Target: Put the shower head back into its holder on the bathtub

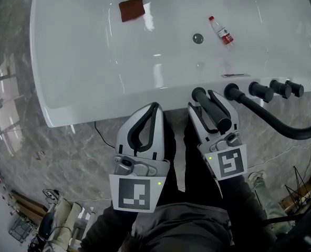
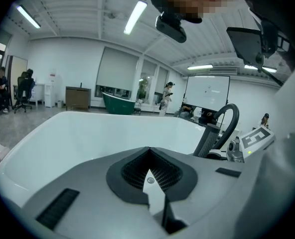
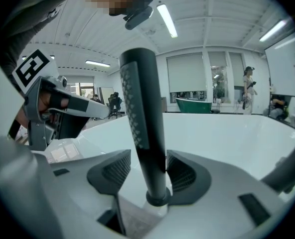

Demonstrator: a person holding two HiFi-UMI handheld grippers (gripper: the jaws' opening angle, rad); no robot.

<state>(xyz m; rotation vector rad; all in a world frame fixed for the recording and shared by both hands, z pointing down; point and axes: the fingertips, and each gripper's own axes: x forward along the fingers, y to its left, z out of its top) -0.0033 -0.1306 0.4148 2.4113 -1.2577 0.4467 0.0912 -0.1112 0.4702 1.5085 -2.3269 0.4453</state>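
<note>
The black stick-shaped shower head (image 1: 212, 109) lies between the jaws of my right gripper (image 1: 205, 101), which is shut on its handle just in front of the white bathtub (image 1: 82, 104) rim. In the right gripper view the handle (image 3: 142, 118) stands upright between the pads (image 3: 180, 173). Its black hose (image 1: 271, 121) curves away right from a fitting (image 1: 231, 92) on the rim. My left gripper (image 1: 154, 109) hovers beside it to the left, shut and empty, its tips touching (image 2: 148, 149). The left gripper view shows the handle (image 2: 207, 139) and hose (image 2: 230, 117) at right.
Three black knobs (image 1: 273, 88) sit along the tub rim right of the hose fitting. Inside the tub lie a red-brown cloth (image 1: 131, 9), a small bottle (image 1: 221, 31) and the drain (image 1: 198, 38). Marble floor (image 1: 19, 140) surrounds the tub; a cable (image 1: 104, 136) runs along it.
</note>
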